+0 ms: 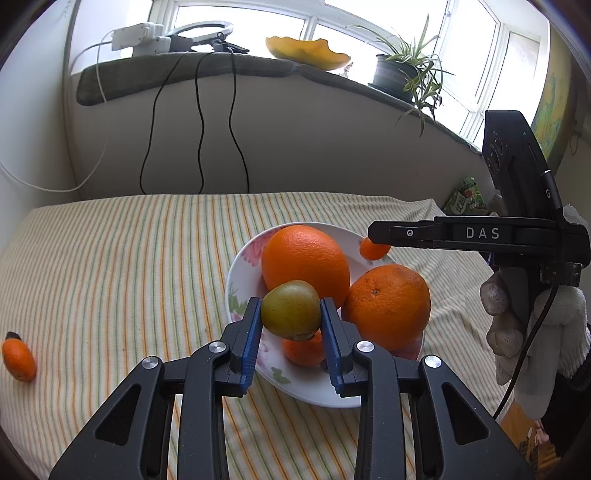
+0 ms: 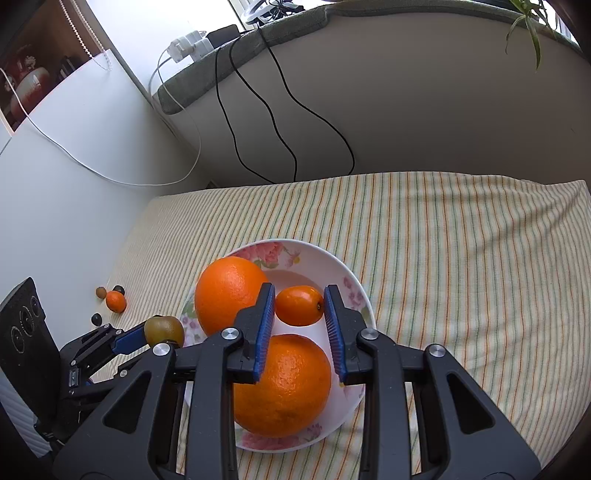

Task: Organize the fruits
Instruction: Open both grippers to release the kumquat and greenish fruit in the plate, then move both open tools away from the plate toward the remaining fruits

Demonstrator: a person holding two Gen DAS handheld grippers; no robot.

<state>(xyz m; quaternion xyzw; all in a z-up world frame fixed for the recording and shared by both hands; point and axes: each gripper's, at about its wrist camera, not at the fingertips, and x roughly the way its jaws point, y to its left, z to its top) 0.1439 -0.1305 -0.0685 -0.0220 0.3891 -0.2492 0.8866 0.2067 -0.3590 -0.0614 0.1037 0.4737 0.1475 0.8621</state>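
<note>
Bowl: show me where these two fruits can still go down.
Bare patch: the far side of the bowl, behind the far orange. The near half is filled by the near orange. Bare striped cloth stretches right of the bowl.

Bright window (image 1: 369,22) backlight, fisheye-warped edges

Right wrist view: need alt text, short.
The right gripper clamps a small orange fruit above a flowered white bowl holding two big oranges on a striped cloth. At left, the left gripper grips a greenish fruit by the rim.
</note>
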